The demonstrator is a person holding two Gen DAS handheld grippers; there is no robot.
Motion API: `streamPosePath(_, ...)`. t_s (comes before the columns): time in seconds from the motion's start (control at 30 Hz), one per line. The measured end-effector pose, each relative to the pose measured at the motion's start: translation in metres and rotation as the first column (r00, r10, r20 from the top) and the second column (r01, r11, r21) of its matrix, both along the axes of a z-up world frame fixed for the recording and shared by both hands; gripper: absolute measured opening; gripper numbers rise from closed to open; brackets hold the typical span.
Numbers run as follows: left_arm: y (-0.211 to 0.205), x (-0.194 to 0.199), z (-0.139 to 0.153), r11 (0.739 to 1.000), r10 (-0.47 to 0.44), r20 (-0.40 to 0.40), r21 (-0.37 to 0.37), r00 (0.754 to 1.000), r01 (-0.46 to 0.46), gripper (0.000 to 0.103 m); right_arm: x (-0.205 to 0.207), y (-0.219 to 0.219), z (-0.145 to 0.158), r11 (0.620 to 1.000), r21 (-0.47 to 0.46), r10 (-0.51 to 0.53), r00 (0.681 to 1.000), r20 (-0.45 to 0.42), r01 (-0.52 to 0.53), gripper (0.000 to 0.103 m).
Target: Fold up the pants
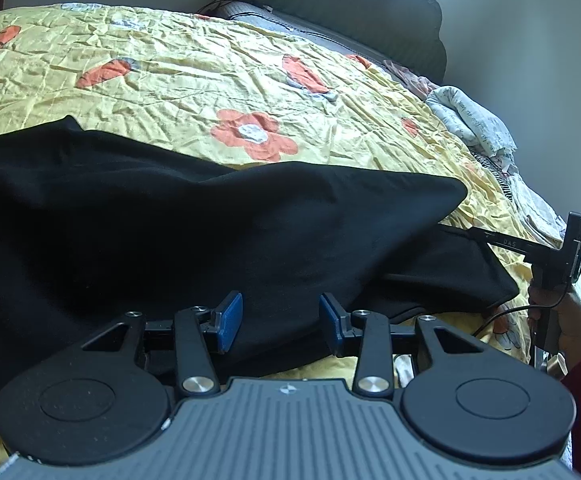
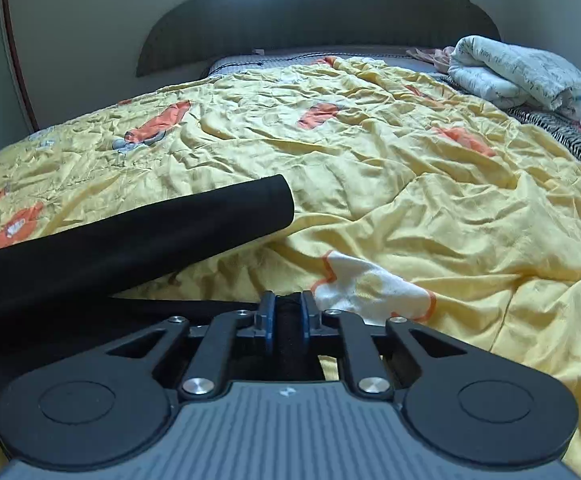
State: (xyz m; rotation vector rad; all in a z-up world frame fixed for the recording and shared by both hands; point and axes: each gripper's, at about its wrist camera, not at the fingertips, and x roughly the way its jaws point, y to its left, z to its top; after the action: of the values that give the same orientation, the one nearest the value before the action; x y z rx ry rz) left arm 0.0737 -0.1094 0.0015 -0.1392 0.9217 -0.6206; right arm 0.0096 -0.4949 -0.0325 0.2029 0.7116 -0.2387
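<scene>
1. Right now the black pants [image 1: 194, 220] lie spread across the yellow flowered bedspread [image 1: 194, 76], one leg [image 2: 150, 228] stretching away over it.
2. The right gripper [image 2: 287, 322] has its fingers pinched narrow on a bunch of black cloth; keep that pinch firm.
3. The left gripper [image 1: 280, 320] hovers with fingers wide over the near edge, holding nothing; it probably should close on that edge before any lift.
4. Lift both ends level, so the fold lands without creases.

Home bedroom: bed [image 2: 370, 168], headboard [image 2: 330, 20].
</scene>
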Motion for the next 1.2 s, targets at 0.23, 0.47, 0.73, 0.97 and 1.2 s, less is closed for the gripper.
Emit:
streamPosePath(0.23,-0.021,-0.003,0.005,0.998,-0.061,0.024,-0.001,0.998,0.061,0.046,0.015,0.011,0.004,0.986,-0.165,-0.007,1.000,-0.014,0.005,0.011)
streamPosePath(0.47,-0.033,-0.007,-0.003,0.989,-0.140,0.045,0.044,0.989,0.138,0.054,-0.001,0.012,0.021,0.954,-0.174,-0.228,0.968,0.107,0.244,0.062)
streamPosePath(0.73,-0.043,-0.004,-0.015,0.983,-0.167,0.048,0.083,0.985,0.162,0.061,0.032,0.013,0.003,0.873,0.487,-0.078,0.995,0.063,0.038,0.089)
streamPosePath(0.97,-0.047,0.001,-0.017,0.985,-0.148,0.064,0.100,0.987,0.142,0.067,0.109,0.027,0.028,0.788,0.615,-0.044,0.993,0.106,-0.031,0.090)
streamPosePath(1.2,-0.050,0.005,-0.020,0.989,-0.129,0.070,0.079,0.989,0.124,0.069,0.130,0.032,0.045,0.746,0.661,-0.073,0.976,0.203,-0.082,0.089)
